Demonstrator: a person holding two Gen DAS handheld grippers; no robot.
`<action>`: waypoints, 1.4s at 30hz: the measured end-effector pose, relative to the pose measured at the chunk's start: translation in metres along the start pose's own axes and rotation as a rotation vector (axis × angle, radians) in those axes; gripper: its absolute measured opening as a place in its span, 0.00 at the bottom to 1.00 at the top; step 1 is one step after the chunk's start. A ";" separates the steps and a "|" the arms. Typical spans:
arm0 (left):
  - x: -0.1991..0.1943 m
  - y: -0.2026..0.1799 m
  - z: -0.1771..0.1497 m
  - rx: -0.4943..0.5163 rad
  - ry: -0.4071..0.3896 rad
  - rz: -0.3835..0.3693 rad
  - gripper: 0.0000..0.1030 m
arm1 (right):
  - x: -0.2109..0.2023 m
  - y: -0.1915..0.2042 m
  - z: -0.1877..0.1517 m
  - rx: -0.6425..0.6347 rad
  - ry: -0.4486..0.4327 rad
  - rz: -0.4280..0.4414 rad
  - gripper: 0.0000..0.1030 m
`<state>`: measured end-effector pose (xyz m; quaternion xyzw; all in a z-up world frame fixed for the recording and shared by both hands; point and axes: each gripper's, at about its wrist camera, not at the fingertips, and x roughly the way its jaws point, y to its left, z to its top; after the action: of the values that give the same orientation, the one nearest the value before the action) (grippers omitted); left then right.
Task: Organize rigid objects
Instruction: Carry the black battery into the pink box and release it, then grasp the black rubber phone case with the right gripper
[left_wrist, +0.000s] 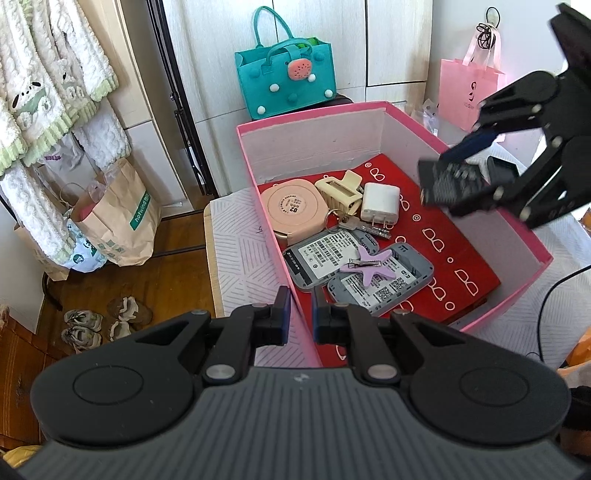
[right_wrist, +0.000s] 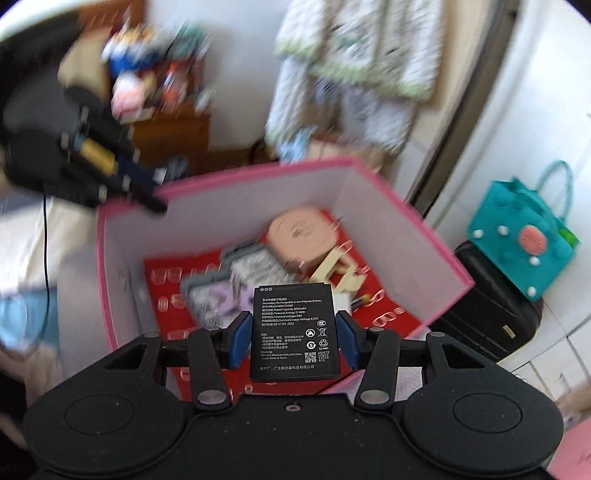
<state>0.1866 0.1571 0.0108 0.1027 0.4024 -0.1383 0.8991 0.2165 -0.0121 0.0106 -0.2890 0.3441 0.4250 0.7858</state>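
Note:
A pink box (left_wrist: 369, 109) with a red lining holds a round pink case (left_wrist: 293, 208), a cream hair claw (left_wrist: 338, 190), a white charger (left_wrist: 380, 203), keys (left_wrist: 364, 225), two grey devices (left_wrist: 321, 258) and a purple starfish clip (left_wrist: 371, 267). My right gripper (right_wrist: 294, 334) is shut on a black battery (right_wrist: 294, 332) above the box's near side; it also shows in the left wrist view (left_wrist: 452, 181) over the box's right wall. My left gripper (left_wrist: 300, 317) straddles the box's near left wall with its jaws nearly closed; whether they pinch the wall is unclear.
The box (right_wrist: 443, 254) stands on a white patterned cloth (left_wrist: 243, 258). A teal felt bag (left_wrist: 286, 74) sits behind it on a black case (right_wrist: 487, 314). A pink gift bag (left_wrist: 465, 92) is at the back right. Paper bags (left_wrist: 122, 218) and shoes (left_wrist: 85, 325) lie on the floor to the left.

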 end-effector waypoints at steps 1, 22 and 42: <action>0.000 0.000 0.000 -0.003 0.000 -0.001 0.09 | 0.003 0.004 0.000 -0.030 0.027 0.001 0.53; -0.001 0.007 -0.004 -0.024 -0.019 -0.028 0.09 | 0.071 0.026 0.009 -0.098 0.337 0.076 0.53; 0.000 0.006 -0.003 -0.057 -0.028 -0.010 0.09 | -0.076 -0.085 -0.097 0.697 -0.074 -0.219 0.65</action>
<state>0.1865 0.1638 0.0089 0.0732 0.3942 -0.1326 0.9065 0.2310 -0.1603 0.0257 -0.0233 0.4068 0.2059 0.8897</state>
